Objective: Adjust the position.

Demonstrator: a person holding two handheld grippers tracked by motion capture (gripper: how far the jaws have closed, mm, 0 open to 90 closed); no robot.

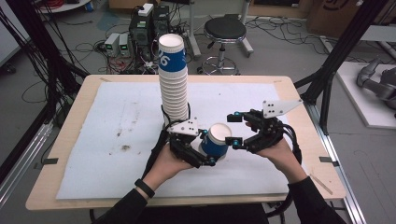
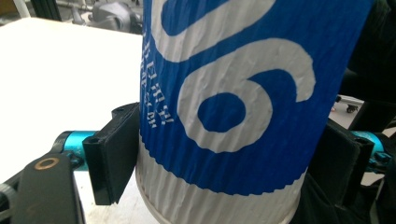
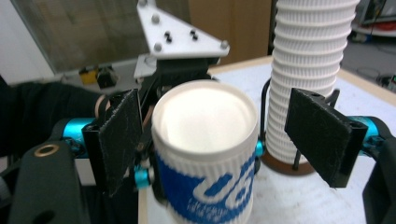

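Blue cup (image 2: 233,112) clamped in left gripper (image 1: 205,150); right gripper (image 1: 236,128) wide open astride its rim, untouching. Close squarely before release.

A black stool (image 1: 224,29) stands on grey floor (image 1: 280,56) (cables (image 1: 88,46) everywhere) beyond the table (image 1: 70,116).

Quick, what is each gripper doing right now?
Left gripper: shut on the blue and white ribbed paper cup.
Right gripper: open, jaws either side of that cup, gripping nothing.

wooden table (image 1: 299,100) bears stained white sheet (image 1: 121,126) and cup stack (image 1: 173,79).
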